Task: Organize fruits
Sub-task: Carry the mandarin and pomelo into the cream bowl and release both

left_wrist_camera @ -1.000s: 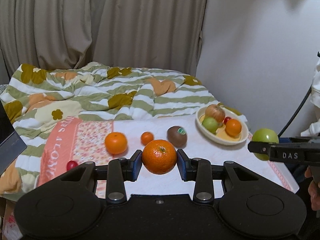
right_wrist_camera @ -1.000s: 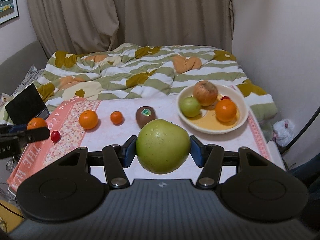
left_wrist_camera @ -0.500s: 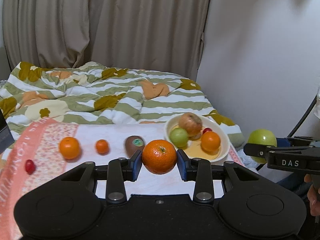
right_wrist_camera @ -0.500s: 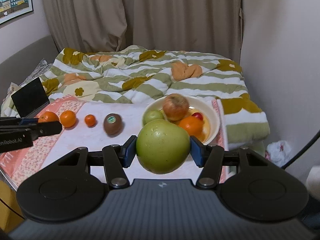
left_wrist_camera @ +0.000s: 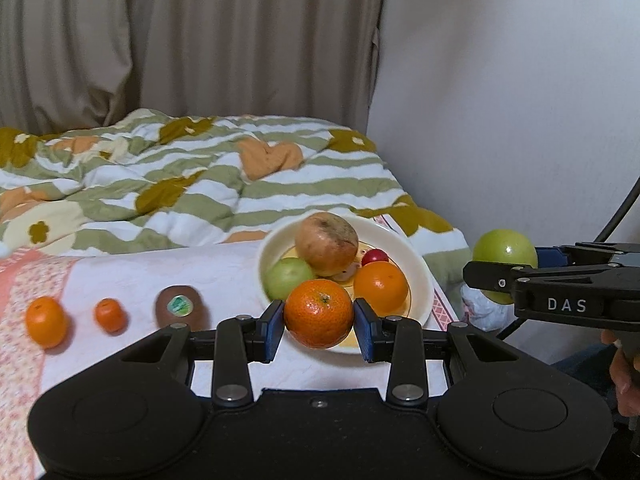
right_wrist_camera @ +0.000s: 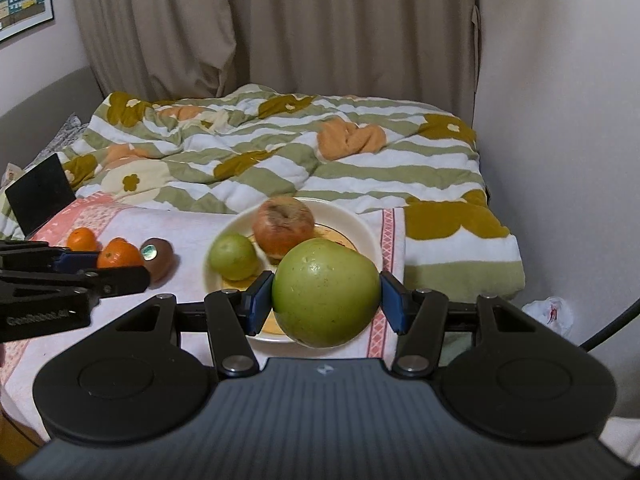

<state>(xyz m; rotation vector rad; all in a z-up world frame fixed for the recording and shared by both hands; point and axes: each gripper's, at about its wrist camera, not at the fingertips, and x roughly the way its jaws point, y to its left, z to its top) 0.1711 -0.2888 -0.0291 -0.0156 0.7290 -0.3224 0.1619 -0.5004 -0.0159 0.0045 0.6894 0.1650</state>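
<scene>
The left gripper (left_wrist_camera: 319, 326) is pinched on a round orange mandarin (left_wrist_camera: 319, 313), which is clamped between its two blue pads and is seen in front of the near rim of a shallow cream ceramic bowl (left_wrist_camera: 420, 264). The right gripper (right_wrist_camera: 326, 300) is closed on a large, smooth green apple (right_wrist_camera: 326, 293), held between its blue pads and seen over the near right part of the same bowl (right_wrist_camera: 352, 222). In the bowl, a brownish-red apple (left_wrist_camera: 327, 243), a small green apple (left_wrist_camera: 289, 277), an orange (left_wrist_camera: 381, 283) and a small red cherry-like fruit (left_wrist_camera: 375, 256) are contained. On the white cloth with a pink patterned border (left_wrist_camera: 132, 268), to the left of the bowl, a brown kiwi bearing a green sticker (left_wrist_camera: 181, 307), a small orange mandarin (left_wrist_camera: 109, 313) and a larger orange (left_wrist_camera: 45, 321) are laid in a row, each apart from the next. Behind the cloth, a rumpled quilt striped green and white (left_wrist_camera: 200, 184) is spread.
</scene>
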